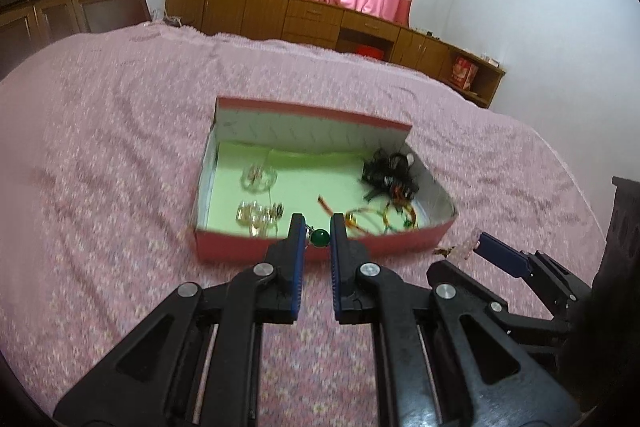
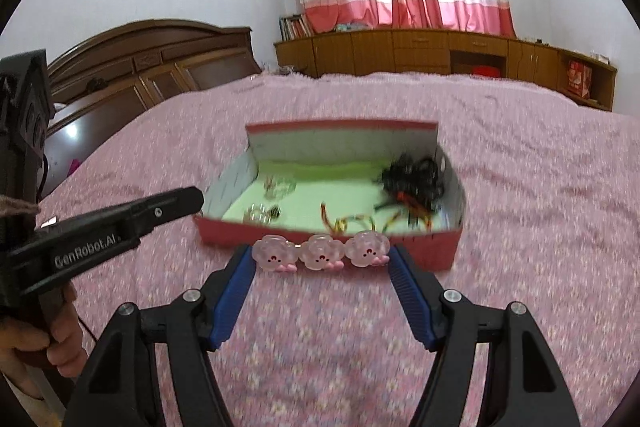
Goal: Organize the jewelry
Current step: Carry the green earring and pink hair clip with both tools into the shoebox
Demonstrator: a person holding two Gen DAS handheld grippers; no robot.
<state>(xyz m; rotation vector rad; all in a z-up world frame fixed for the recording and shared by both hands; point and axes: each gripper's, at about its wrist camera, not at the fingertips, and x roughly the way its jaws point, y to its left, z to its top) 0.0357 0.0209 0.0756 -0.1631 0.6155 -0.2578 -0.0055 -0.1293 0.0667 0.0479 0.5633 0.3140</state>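
Note:
A red box (image 1: pixel 320 251) with a pale green floor lies on the pink bedspread; it also shows in the right wrist view (image 2: pixel 328 239). Inside are clear rings (image 1: pixel 258 179), orange bangles (image 1: pixel 380 221) and a black tangle of hair ties (image 1: pixel 390 173). My left gripper (image 1: pixel 318 237) is shut on a green bead pendant (image 1: pixel 320 238) just above the box's near wall. My right gripper (image 2: pixel 322 257) is shut on a pink hair clip with three flower faces (image 2: pixel 320 251), held in front of the box's near wall. The left gripper (image 2: pixel 120 223) shows at the left of the right wrist view.
The pink bedspread (image 1: pixel 120 147) surrounds the box. A dark wooden headboard (image 2: pixel 152 63) stands at the left, a low wooden cabinet (image 1: pixel 320 15) along the far wall under pink curtains. The right gripper (image 1: pixel 504 259) is at the box's right corner.

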